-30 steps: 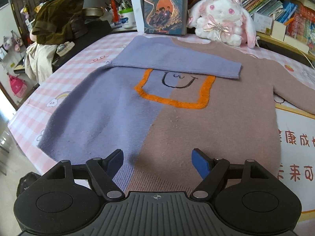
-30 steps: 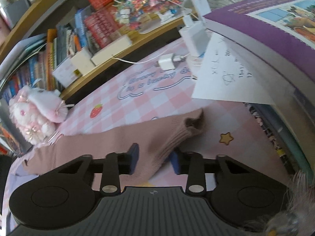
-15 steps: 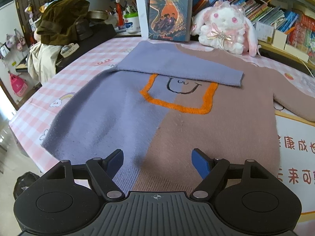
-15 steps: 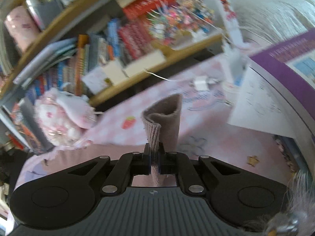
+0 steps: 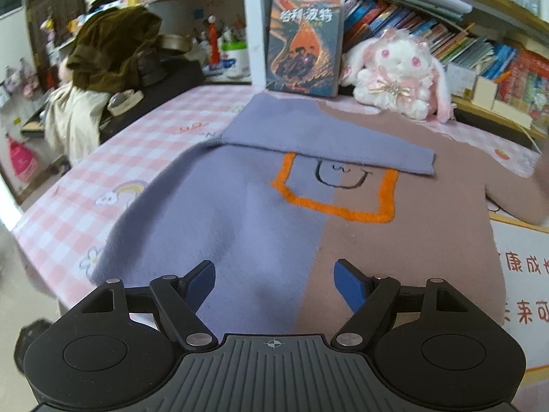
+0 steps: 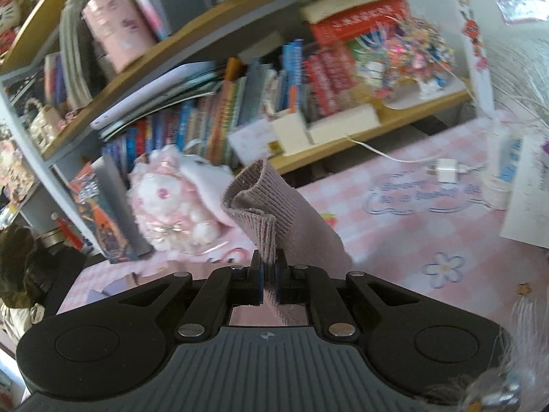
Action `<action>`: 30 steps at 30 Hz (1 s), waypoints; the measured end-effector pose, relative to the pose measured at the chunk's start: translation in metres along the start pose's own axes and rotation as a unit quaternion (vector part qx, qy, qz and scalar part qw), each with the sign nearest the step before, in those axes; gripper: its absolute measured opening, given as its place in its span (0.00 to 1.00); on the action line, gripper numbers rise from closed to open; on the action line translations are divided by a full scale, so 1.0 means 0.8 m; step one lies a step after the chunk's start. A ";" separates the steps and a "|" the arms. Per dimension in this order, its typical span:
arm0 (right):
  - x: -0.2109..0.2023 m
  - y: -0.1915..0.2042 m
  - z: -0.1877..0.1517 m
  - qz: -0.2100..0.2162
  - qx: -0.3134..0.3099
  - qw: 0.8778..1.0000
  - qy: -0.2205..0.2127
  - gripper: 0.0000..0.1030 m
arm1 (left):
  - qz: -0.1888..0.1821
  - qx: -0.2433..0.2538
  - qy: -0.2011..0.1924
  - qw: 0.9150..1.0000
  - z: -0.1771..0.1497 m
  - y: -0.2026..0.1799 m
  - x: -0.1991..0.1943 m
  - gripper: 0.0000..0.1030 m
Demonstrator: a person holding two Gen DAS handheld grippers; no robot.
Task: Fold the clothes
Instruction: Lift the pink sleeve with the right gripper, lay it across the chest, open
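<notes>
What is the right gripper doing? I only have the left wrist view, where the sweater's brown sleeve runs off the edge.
Observer: The right gripper is shut on the brown sleeve's ribbed cuff, lifted off the tablecloth.
Operator: What lies beyond it?
Observer: A white charger with its cable, by the bookshelf.
Operator: Is the bunny plush close?
Observer: The bunny plush sits just left of the cuff.

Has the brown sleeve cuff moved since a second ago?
Yes. The brown sleeve cuff lay flat on the pink checked tablecloth; now the right gripper is shut on it, lifted clear and standing against the bookshelf.
</notes>
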State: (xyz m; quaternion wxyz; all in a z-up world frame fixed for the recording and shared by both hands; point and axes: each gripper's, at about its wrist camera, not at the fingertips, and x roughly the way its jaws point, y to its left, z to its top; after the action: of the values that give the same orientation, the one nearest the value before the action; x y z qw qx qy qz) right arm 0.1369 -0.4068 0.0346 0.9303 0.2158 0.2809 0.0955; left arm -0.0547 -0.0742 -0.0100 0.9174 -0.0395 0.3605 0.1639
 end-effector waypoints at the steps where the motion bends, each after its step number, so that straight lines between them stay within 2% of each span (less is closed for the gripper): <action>1: 0.002 0.011 -0.001 0.001 -0.003 1.000 -0.001 0.05 | -0.008 0.008 -0.006 1.000 0.001 0.006 0.001 0.76; 4: 0.008 0.049 -0.005 0.001 -0.011 1.000 -0.005 0.05 | -0.037 0.041 -0.026 0.998 0.007 0.029 0.004 0.76; 7: 0.012 0.093 -0.010 0.002 -0.013 1.000 -0.010 0.05 | -0.050 0.054 -0.043 0.996 0.019 0.060 0.007 0.76; 19: 0.045 0.277 -0.046 0.025 -0.051 0.998 -0.015 0.05 | -0.087 0.054 -0.073 0.992 0.044 0.186 0.030 0.76; 24: 0.064 0.336 -0.065 0.037 -0.068 0.997 -0.009 0.05 | -0.088 0.055 -0.081 0.991 0.046 0.222 0.033 0.76; 30: 0.104 0.384 -0.093 0.036 -0.095 0.995 0.020 0.05 | -0.072 0.045 -0.083 0.993 0.047 0.260 0.036 0.76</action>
State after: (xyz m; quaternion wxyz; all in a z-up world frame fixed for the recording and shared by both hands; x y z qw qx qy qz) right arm 0.1462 -0.0831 0.0788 0.9367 0.1345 0.2814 0.1591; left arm -0.0787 0.1372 0.0079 0.9544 -0.0097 0.2862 0.0839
